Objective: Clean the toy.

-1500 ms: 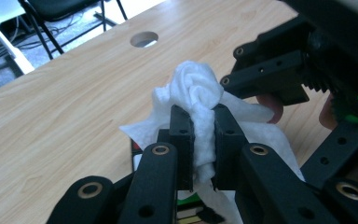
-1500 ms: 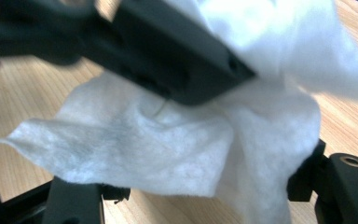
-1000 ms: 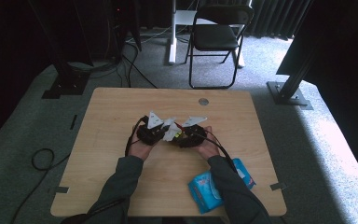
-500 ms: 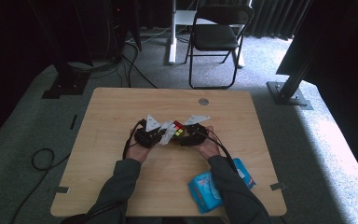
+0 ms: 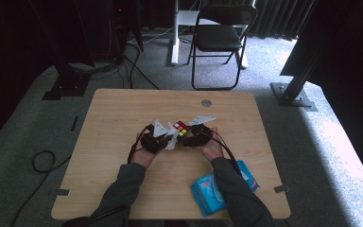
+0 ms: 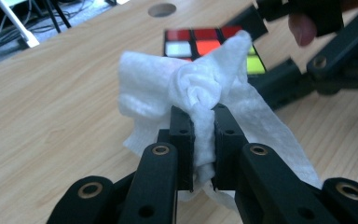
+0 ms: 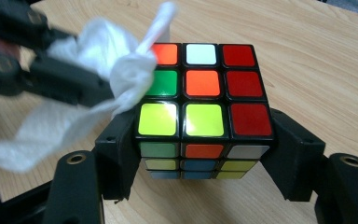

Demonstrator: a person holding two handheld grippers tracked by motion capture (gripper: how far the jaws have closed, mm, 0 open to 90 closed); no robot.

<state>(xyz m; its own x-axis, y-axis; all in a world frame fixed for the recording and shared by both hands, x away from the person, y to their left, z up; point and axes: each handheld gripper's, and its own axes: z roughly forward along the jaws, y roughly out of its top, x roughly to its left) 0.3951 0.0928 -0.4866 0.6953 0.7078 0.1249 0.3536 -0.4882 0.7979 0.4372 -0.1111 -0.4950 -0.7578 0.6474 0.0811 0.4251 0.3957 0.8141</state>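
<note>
Cube sits level, squeezed between the right gripper's jaws; left gripper pinches a wipe against its top edge. Blue pack lies well apart.

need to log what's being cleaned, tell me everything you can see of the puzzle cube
The puzzle cube is a three-by-three with black plastic edges and glossy stickers. Its scrambled top face shows orange, white, red, green and yellow squares. It sits level just above the wooden table, clamped at its sides by the right gripper. A crumpled white wipe, pinched in the left gripper, touches its top corner.
</note>
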